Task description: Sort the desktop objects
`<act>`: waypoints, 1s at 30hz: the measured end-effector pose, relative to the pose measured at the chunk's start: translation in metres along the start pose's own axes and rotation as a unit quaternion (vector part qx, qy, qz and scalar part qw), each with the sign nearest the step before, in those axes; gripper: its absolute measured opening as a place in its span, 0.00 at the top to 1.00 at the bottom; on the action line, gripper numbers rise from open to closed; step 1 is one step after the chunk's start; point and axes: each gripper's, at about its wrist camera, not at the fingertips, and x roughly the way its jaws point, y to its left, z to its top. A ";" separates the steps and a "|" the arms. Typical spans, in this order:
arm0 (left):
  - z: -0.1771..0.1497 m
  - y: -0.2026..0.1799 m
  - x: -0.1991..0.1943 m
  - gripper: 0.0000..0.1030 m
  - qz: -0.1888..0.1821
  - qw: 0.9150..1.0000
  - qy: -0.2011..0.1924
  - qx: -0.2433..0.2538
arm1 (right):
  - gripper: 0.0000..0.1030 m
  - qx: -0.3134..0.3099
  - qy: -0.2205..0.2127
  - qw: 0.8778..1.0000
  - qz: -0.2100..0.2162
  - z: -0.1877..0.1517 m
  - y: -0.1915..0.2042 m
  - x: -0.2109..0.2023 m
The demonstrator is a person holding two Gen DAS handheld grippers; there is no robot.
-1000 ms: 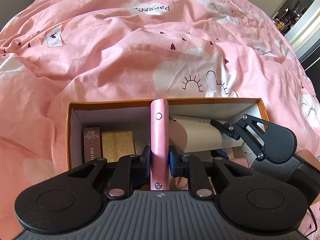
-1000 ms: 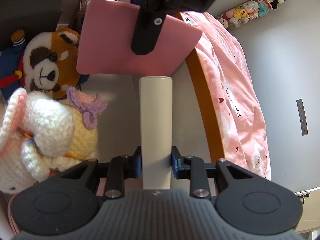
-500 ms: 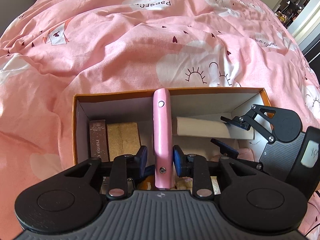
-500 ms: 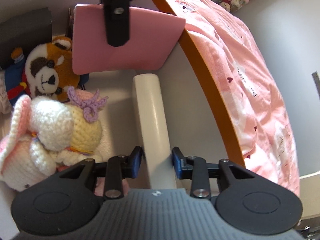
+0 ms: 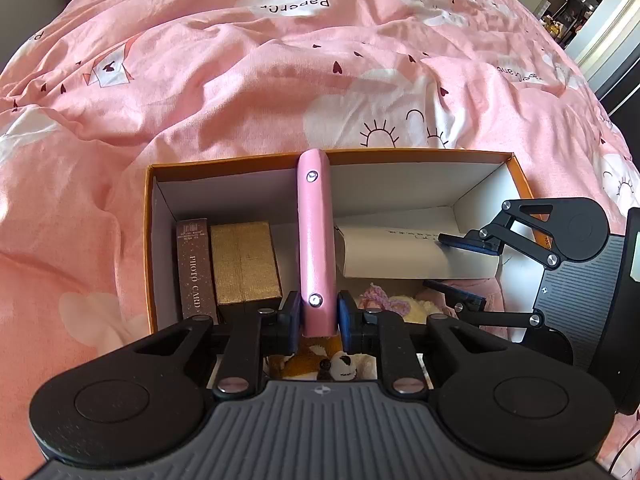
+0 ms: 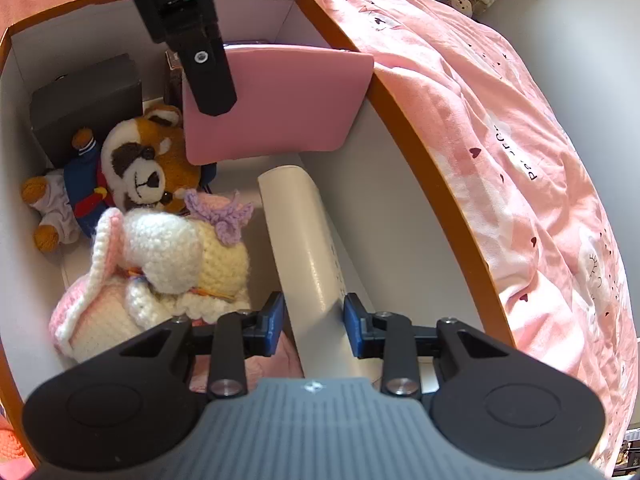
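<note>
An orange cardboard box [image 5: 149,240] with a white inside lies on the pink bed. My left gripper [image 5: 317,320] is shut on a flat pink case [image 5: 316,236] and holds it on edge over the box; the case also shows in the right wrist view [image 6: 280,100]. My right gripper [image 6: 314,320] is open around a cream tube [image 6: 308,248] that lies along the box's far wall [image 6: 420,152]. The pads stand a little apart from the tube. The tube also shows in the left wrist view [image 5: 408,252].
Inside the box lie a red panda plush [image 6: 140,168], a crocheted cream and pink doll [image 6: 160,264], a dark box [image 6: 84,100], a gold box [image 5: 244,260] and a brown photo card box [image 5: 194,268]. Rumpled pink bedding [image 5: 240,60] surrounds the box.
My right gripper has opened and let go of the cream tube, which now lies in the box. Both grippers have drawn back a little. My left gripper still holds the pink case.
</note>
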 end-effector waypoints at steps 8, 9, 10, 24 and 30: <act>0.000 0.003 0.000 0.79 -0.008 1.000 0.000 -0.007 | 0.62 0.029 0.041 0.998 0.038 0.003 -0.017 0.000; 0.000 0.003 -0.001 0.79 -0.008 1.000 -0.001 -0.006 | 0.60 0.046 0.052 0.997 0.044 0.004 -0.023 0.001; 0.000 0.003 0.000 0.79 -0.009 1.000 -0.001 -0.006 | 0.59 0.064 0.061 0.995 0.051 0.004 -0.028 0.002; -0.001 0.005 0.001 0.79 -0.012 1.000 -0.004 -0.008 | 0.71 0.068 0.092 0.993 0.042 0.005 -0.032 -0.001; -0.001 0.007 0.000 0.79 -0.013 1.000 -0.005 -0.012 | 0.97 -0.019 0.116 0.993 -0.009 0.001 0.002 0.020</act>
